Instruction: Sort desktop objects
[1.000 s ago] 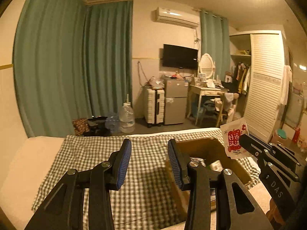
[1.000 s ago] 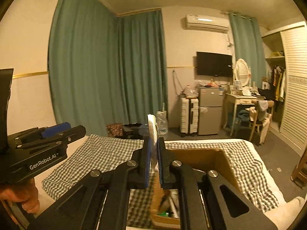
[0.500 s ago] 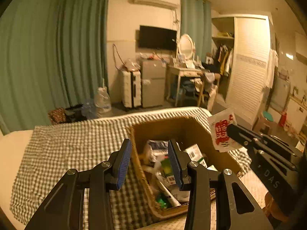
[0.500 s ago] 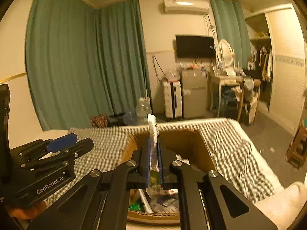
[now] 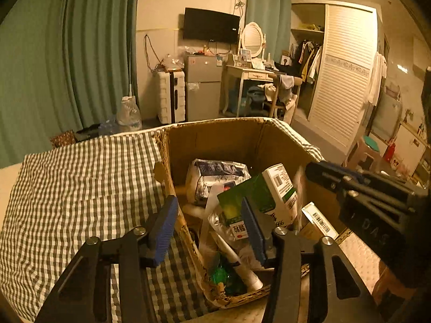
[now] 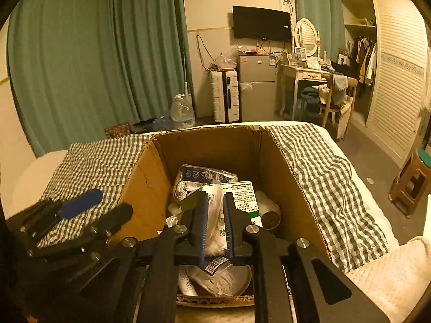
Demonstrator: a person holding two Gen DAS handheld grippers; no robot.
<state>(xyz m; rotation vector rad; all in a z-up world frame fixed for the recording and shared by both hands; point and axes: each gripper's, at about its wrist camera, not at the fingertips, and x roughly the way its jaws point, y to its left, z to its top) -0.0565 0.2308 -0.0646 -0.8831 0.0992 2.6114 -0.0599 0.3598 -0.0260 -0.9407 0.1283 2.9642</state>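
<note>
The right tool (image 6: 214, 222) hides most of a blurred packet (image 6: 215, 215).

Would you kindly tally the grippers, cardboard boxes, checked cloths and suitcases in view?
Grippers: 2 (left gripper, right gripper)
Box: 1
Cloth: 1
Suitcase: 1
Total: 5

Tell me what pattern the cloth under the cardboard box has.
The cloth is a dark-and-white gingham check, clearest in the right wrist view beside the cardboard box.
</note>
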